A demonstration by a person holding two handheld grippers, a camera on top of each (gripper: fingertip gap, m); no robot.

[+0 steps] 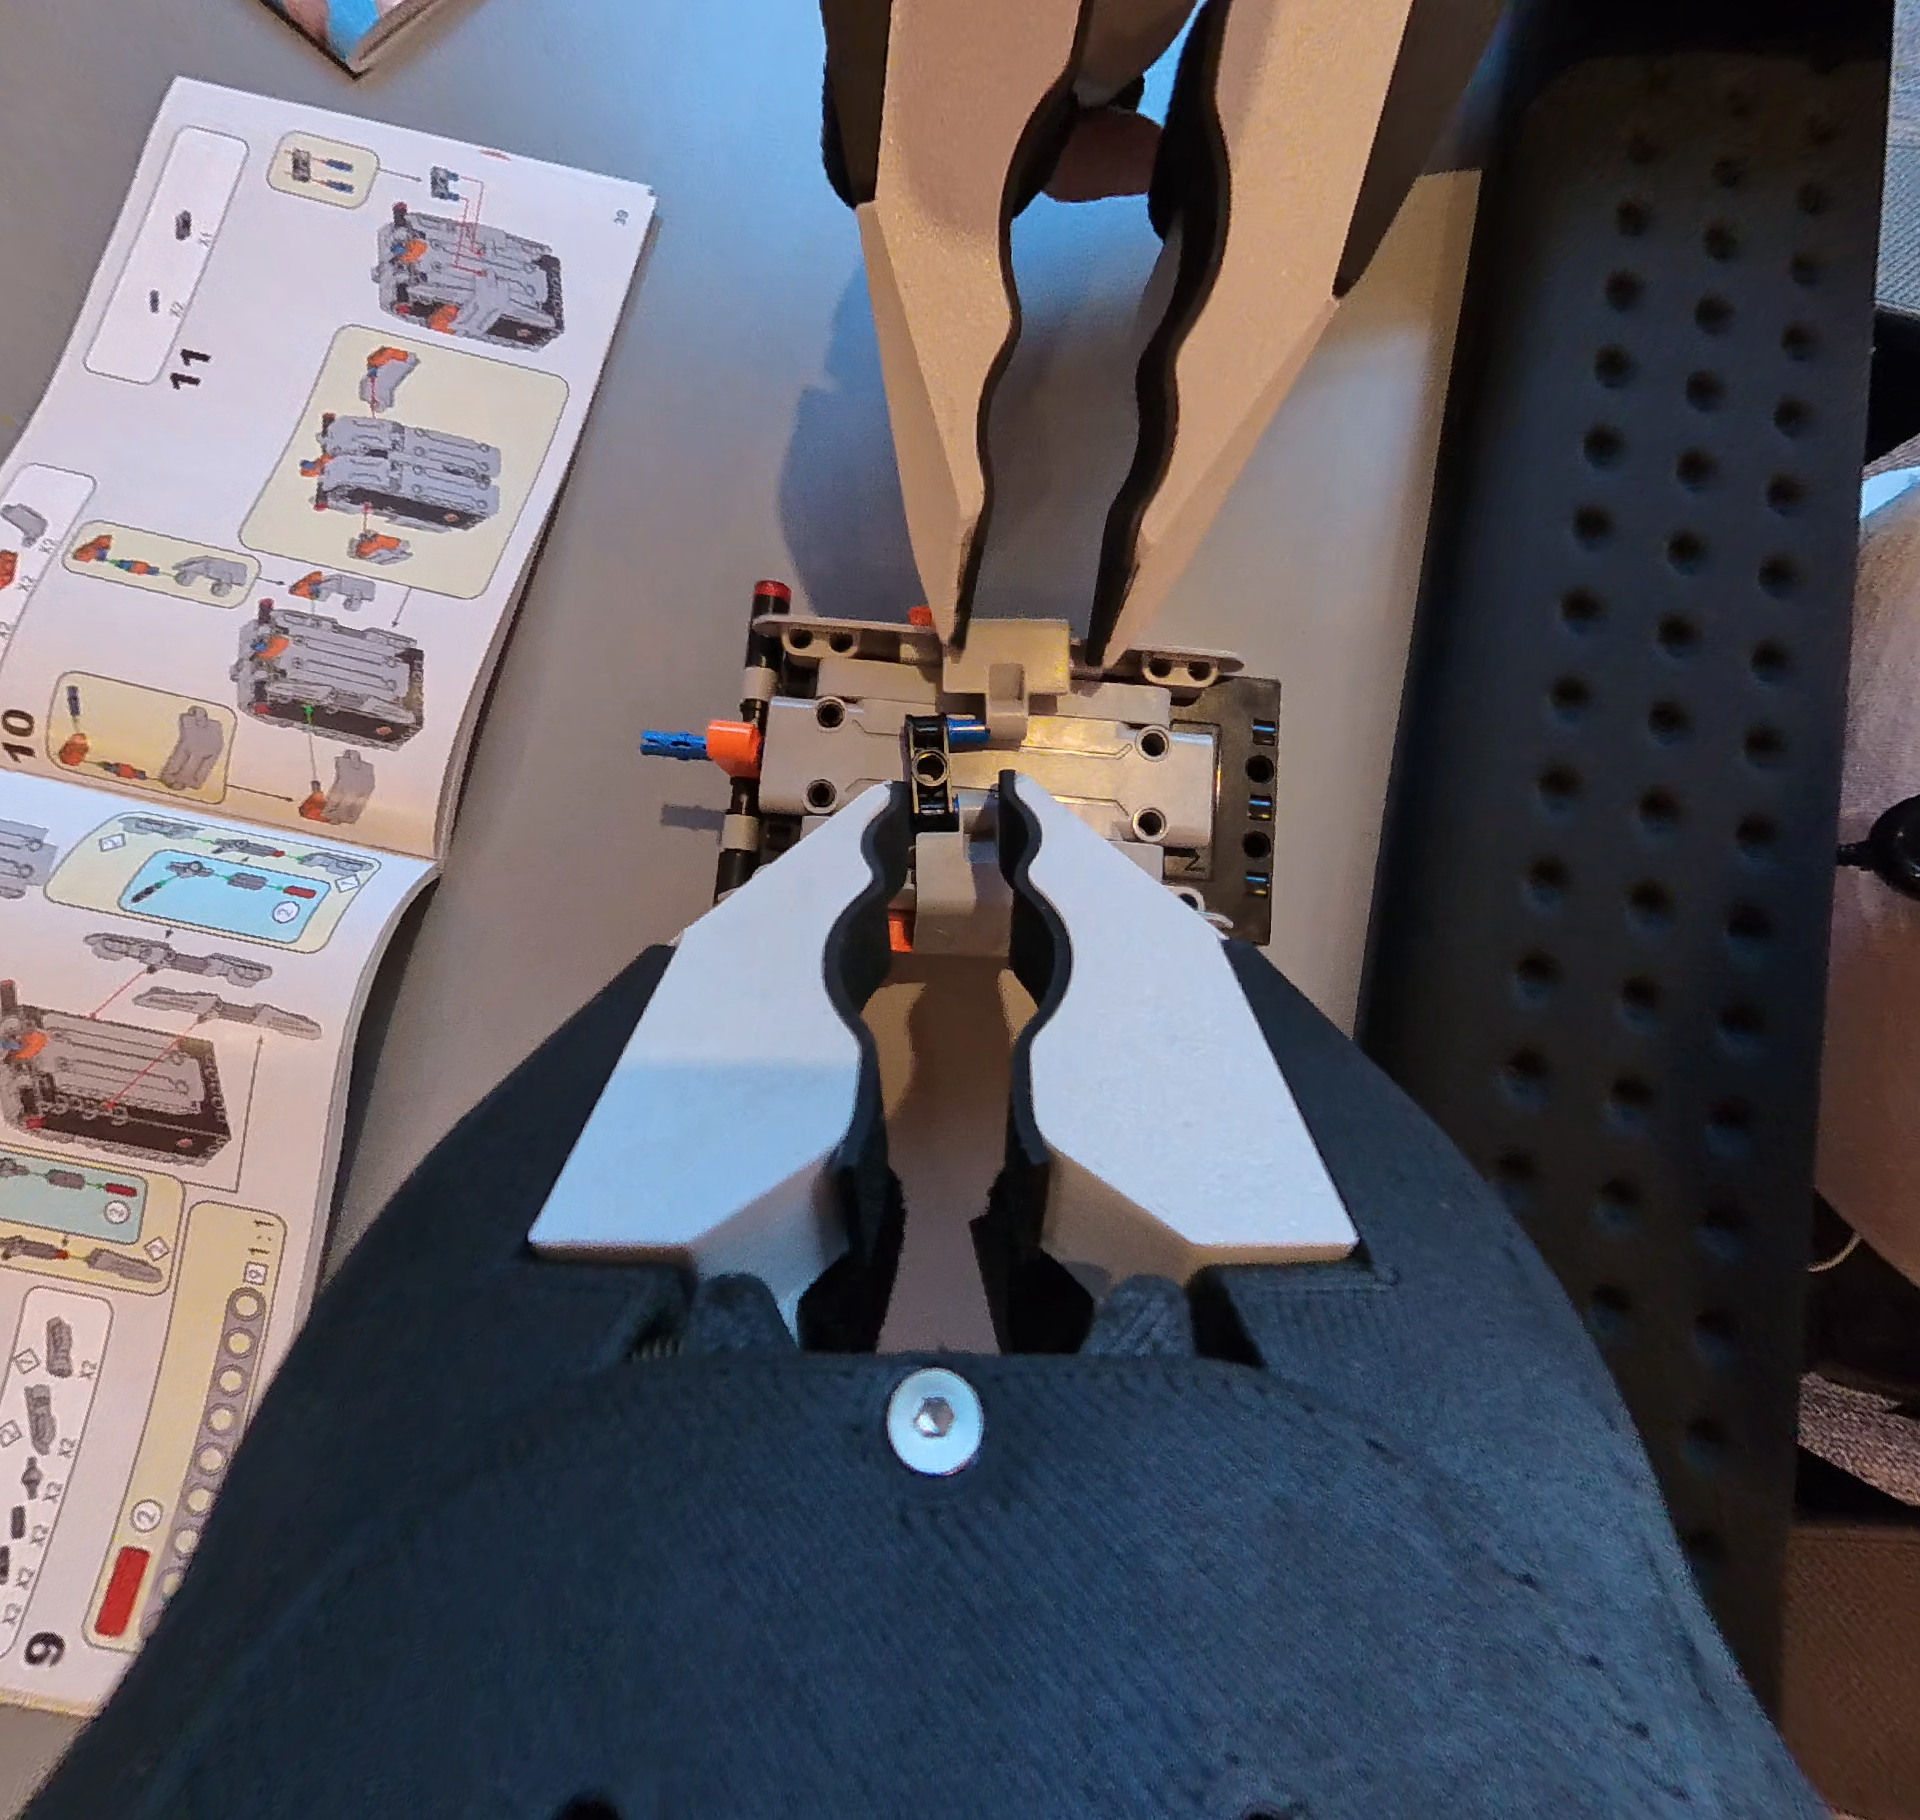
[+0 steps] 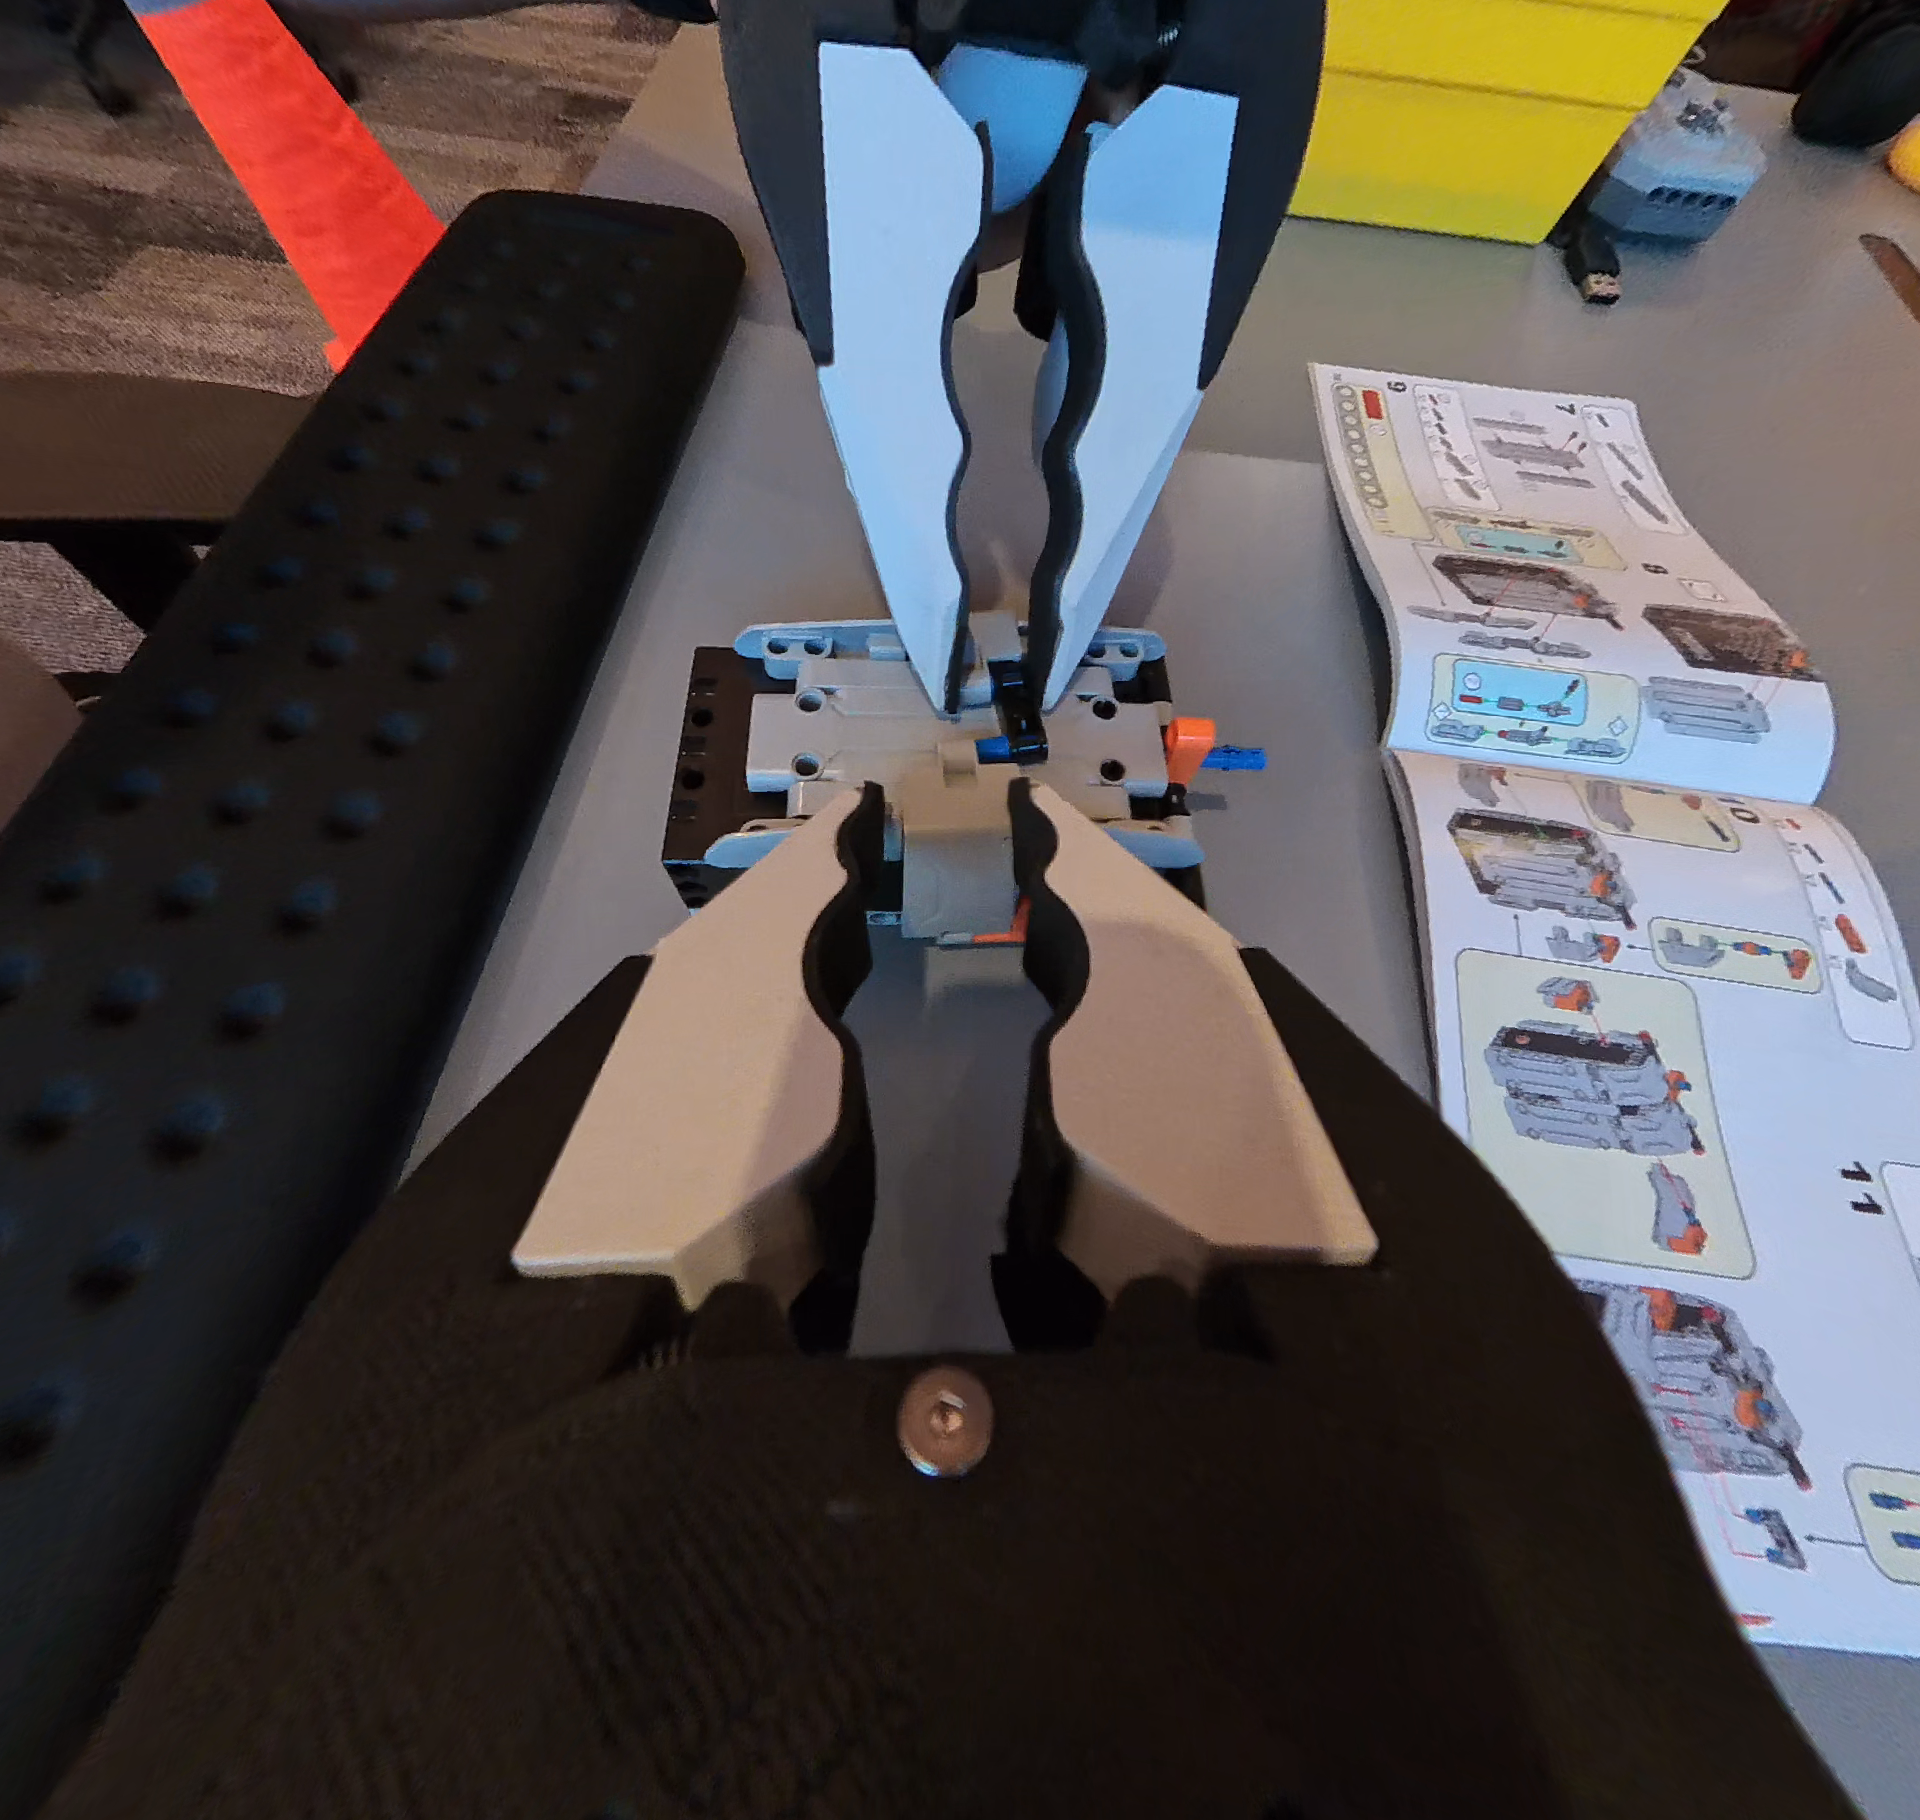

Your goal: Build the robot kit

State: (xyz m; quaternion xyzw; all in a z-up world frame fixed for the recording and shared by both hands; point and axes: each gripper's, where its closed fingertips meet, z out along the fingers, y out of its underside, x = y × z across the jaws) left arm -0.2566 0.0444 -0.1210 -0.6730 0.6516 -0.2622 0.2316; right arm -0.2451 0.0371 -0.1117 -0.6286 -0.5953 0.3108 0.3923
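Nearest you in the left wrist view, your left gripper (image 1: 948, 804) has its jaws parted only a little, and between them sit a grey connector block (image 1: 948, 892) and a small black pin-holed piece (image 1: 932, 768) standing upright at the tips; whether the pads actually press on the grey block or merely flank it you cannot tell from here. Both parts belong to the grey-and-black brick assembly (image 1: 997, 762), which rests flat on the bench (image 1: 665, 482) directly ahead of those jaws, its long axis running crosswise to your line of reach, with a blue pin (image 1: 673, 743) and an orange part (image 1: 735, 740) sticking out at its left end. Beyond the assembly, your right gripper (image 1: 1023, 643) comes in from the opposite side, facing you; in the right wrist view its jaws (image 2: 945, 814) are likewise part open and straddle the grey block on the assembly's far edge, close at both sides, contact unclear. So the two grippers meet tip to tip across the assembly's short width, each about equally near. To the left lies an open instruction booklet (image 1: 343, 482), and to the right a black perforated panel (image 1: 1683, 627) runs alongside.
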